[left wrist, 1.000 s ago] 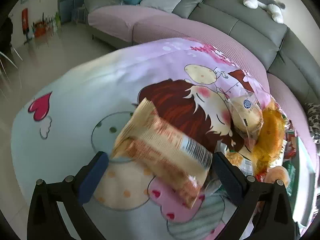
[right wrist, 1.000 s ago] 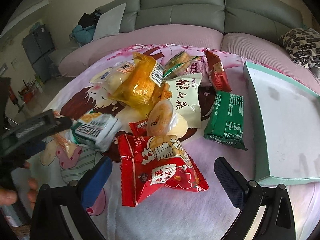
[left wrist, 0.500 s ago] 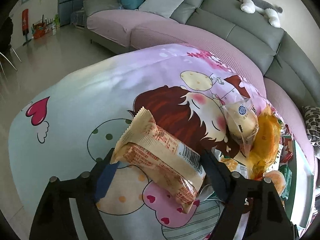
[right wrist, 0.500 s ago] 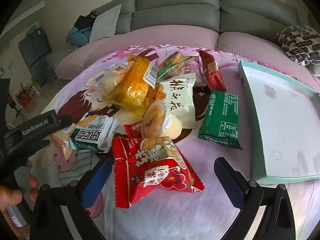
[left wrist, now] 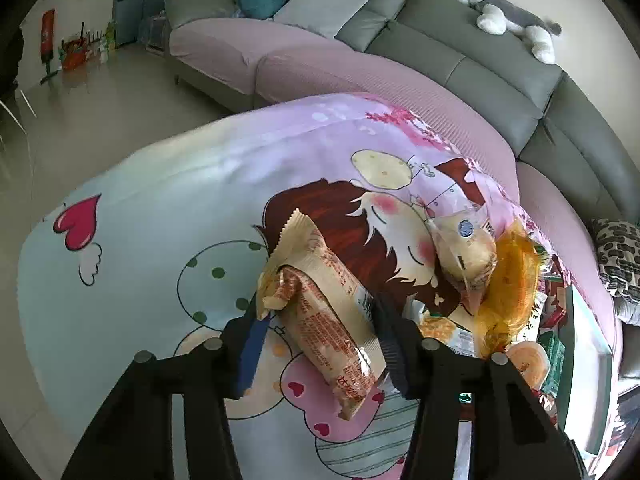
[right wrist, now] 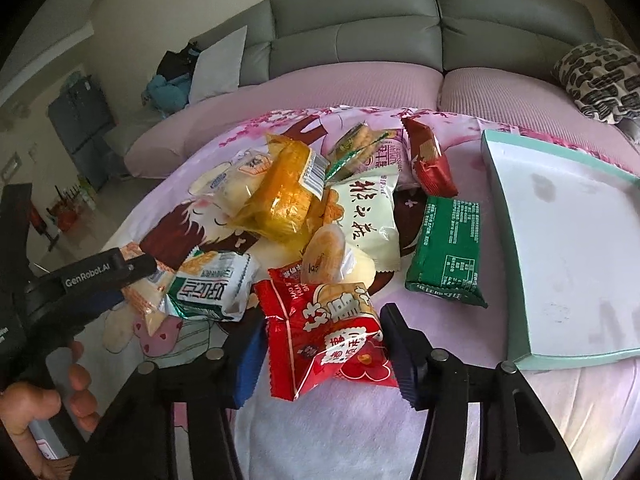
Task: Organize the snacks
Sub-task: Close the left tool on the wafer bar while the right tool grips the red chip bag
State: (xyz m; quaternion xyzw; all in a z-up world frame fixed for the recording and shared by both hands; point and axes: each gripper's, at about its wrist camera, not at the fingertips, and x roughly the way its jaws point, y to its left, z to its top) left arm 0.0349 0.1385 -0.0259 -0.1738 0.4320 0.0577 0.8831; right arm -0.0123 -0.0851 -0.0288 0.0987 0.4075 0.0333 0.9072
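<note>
Snacks in loose pile on table under pink-and-pale cartoon-print cloth (left wrist: 168, 208). Long tan-and-orange plastic biscuit packet (left wrist: 324, 312) lying diagonally at left edge of pile, between the blue-padded fingers of left gripper (left wrist: 320, 320); jaws closing, both pads touching packet sides, crimped corner bent up against left pad. Red foil snack bag with white and yellow lettering (right wrist: 324, 328) at near edge of pile, between fingers of right gripper (right wrist: 324, 344); jaws closing, pads pressed on both sides, bag crumpled between. Just left of red bag: white-and-green wrapped snack pack (right wrist: 212, 284), touching tip of left gripper in right wrist view. Behind red bag: round orange-print cake in clear wrapper (right wrist: 324, 252), cream packet with dark calligraphy (right wrist: 368, 212), translucent yellow bag (right wrist: 284, 192), pale bun in clear wrapper (right wrist: 228, 184). Flat green packet with white text (right wrist: 448, 248) to right, apart from red bag; dark red packet (right wrist: 428, 160) farther back. Mint-rimmed white rectangular tray (right wrist: 496, 216) at right edge, nothing inside. Hand (right wrist: 48, 408) holding left gripper handle at lower left. Grey sofa with pink seat cover (right wrist: 360, 80) behind; grey-and-white plush toy (left wrist: 512, 20) on backrest.
</note>
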